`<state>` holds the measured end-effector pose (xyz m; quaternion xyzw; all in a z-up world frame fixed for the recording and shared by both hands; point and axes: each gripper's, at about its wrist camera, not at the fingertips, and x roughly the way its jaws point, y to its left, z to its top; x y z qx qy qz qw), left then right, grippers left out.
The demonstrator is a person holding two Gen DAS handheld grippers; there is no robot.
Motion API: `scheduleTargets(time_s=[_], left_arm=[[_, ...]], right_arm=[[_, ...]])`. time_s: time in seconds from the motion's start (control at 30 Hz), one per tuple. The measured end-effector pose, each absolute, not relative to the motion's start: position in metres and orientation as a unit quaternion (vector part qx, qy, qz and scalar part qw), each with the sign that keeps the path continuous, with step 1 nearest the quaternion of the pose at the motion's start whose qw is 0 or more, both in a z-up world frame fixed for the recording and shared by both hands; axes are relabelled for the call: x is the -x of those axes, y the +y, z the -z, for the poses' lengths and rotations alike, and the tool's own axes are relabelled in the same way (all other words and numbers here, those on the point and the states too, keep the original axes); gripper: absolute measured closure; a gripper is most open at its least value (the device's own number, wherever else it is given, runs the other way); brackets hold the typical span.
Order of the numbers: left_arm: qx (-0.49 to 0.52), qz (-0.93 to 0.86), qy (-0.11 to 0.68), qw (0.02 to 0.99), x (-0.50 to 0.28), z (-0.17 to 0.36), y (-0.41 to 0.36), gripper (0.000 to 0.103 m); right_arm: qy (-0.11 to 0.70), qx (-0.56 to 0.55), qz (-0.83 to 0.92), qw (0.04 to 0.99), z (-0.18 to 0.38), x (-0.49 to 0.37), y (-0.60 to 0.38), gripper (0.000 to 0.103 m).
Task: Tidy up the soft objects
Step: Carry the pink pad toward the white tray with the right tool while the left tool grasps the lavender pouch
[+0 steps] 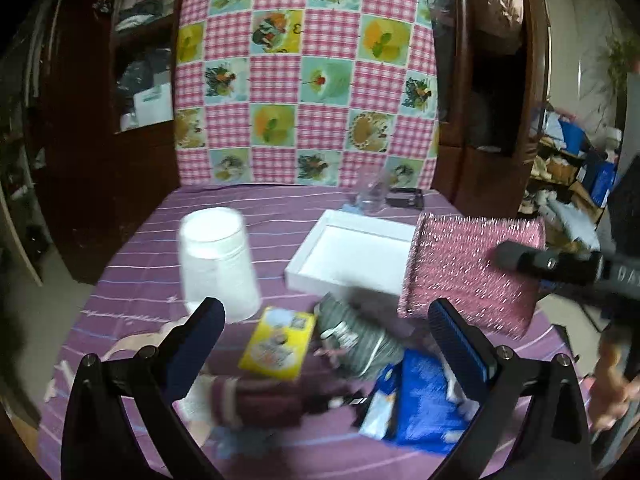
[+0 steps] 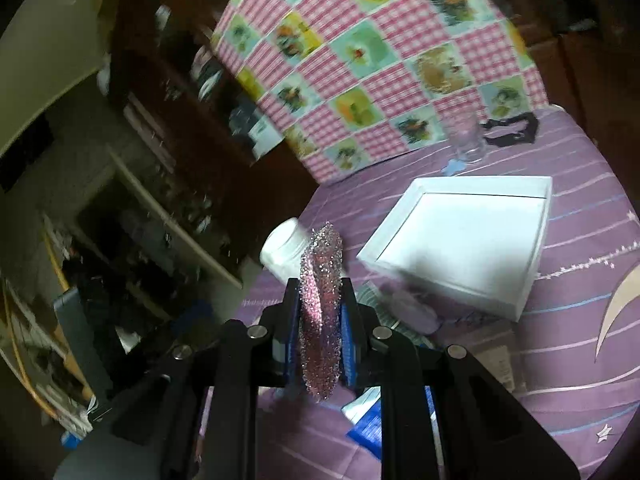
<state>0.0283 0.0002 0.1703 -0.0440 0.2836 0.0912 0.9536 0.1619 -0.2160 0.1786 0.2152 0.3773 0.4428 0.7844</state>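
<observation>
Right wrist view first: my right tool (image 2: 322, 344) is pinching a sparkly pink scrubbing sponge (image 2: 321, 312), held on edge between the two blue-padded fingers (image 2: 293, 336) and lifted above the purple striped cloth (image 2: 580, 320) that covers the surface. Below and just beyond the sponge lies a shallow white open box (image 2: 528, 248), empty side up, with a white plastic jar (image 2: 282, 248) off to its left. Farther back a clear glass (image 2: 470, 144) stands near a pink checked patchwork cushion (image 2: 360, 60).

From the left wrist view, my left tool (image 1: 326, 334) is spread wide and holds nothing. Right under it, blurred, lies a heap: a maroon striped knitted piece (image 1: 256, 400), a yellow printed packet (image 1: 278, 344), a grey rolled soft bundle (image 1: 356, 336) and a blue and white pouch (image 1: 420, 400). I cannot tell whether they touch one another. Beyond my left finger stands the white jar (image 1: 216, 256); beyond the heap sits the white box (image 1: 348, 252). To the right the pink sponge (image 1: 472, 272) hangs in the air, gripped by the right tool (image 1: 516, 260), near the box's right edge. At the back stand the glass (image 1: 372, 196) and the cushion (image 1: 304, 76).
</observation>
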Motion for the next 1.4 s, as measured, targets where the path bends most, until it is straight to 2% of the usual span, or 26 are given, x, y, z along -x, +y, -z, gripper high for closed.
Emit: scheduleTargets(time_s=[0.27,0.33,0.43,0.77,0.83,0.97,1.07,1.13,1.17,1.4], left_arm=[[0.042,-0.112,0.330,0.937,-0.102,-0.125,-0.032,0.001],[0.039,-0.106,0.348,0.931,-0.114,-0.115,-0.040,0.011],[0.040,-0.090,0.375,0.922,-0.126,-0.099,-0.049,0.019],[0.059,-0.097,0.412,0.904,-0.146,-0.068,-0.042,0.020],[0.069,-0.102,0.421,0.899,-0.149,-0.064,-0.036,0.034],[0.076,-0.104,0.415,0.901,-0.149,-0.063,-0.032,0.038],[0.077,-0.098,0.411,0.903,-0.149,-0.064,-0.033,0.051],[0.079,-0.094,0.410,0.904,-0.148,-0.064,-0.034,0.070],[0.082,-0.089,0.411,0.903,-0.147,-0.064,-0.035,0.076],[0.097,-0.067,0.404,0.907,-0.142,-0.066,-0.035,0.082]], right_arm=[[0.371,-0.268,-0.353,0.816,-0.138,-0.193,-0.250,0.083],[0.363,-0.265,-0.329,0.831,-0.135,-0.195,-0.258,0.083],[0.354,-0.268,-0.310,0.841,-0.130,-0.195,-0.268,0.083],[0.364,-0.247,-0.309,0.843,-0.121,-0.195,-0.260,0.083],[0.367,-0.248,-0.309,0.841,-0.119,-0.194,-0.259,0.083],[0.371,-0.242,-0.313,0.840,-0.117,-0.192,-0.254,0.083],[0.368,-0.228,-0.307,0.847,-0.118,-0.190,-0.251,0.083],[0.368,-0.221,-0.302,0.851,-0.117,-0.190,-0.250,0.083],[0.368,-0.217,-0.300,0.853,-0.117,-0.190,-0.249,0.083],[0.362,-0.166,-0.267,0.877,-0.115,-0.186,-0.240,0.083]])
